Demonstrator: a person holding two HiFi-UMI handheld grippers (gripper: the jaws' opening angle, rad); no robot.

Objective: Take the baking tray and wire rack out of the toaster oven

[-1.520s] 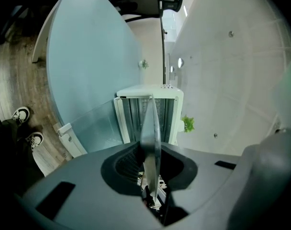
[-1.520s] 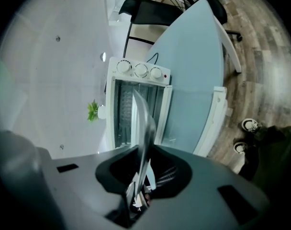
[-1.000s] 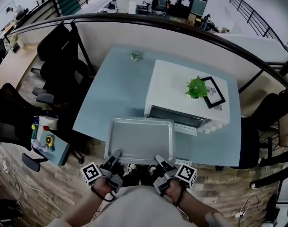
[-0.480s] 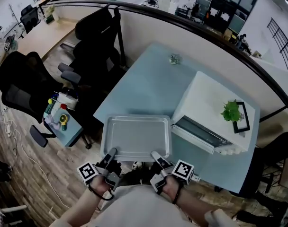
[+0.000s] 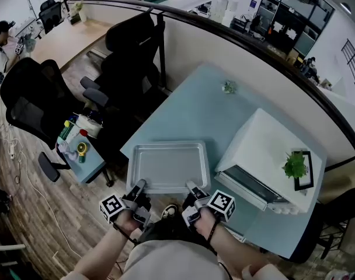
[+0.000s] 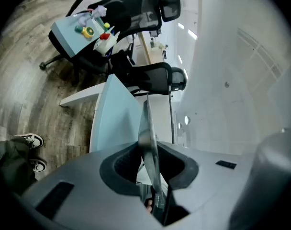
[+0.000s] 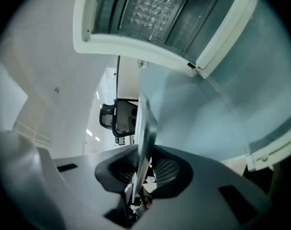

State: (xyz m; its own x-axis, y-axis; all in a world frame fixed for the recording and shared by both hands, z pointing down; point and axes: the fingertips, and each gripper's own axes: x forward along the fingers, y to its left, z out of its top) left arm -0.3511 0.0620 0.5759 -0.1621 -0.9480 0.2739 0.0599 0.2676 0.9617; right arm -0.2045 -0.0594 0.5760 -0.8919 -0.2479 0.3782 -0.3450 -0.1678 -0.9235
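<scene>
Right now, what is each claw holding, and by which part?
Both hold the baking tray by its near rim: left claw toward the left corner, right claw toward the right corner.

The toaster oven is standing on the counter, with its glass front facing the person. A small plant and a framed picture are sitting on top of the toaster oven. Just left of the toaster oven, the baking tray is being held level over the counter's near edge. The left gripper and right gripper are clamping the baking tray's near rim. The left gripper's jaws have just been opening slightly, with the rim between them. Further left of the toaster oven, black office chairs are standing beside the counter.
</scene>
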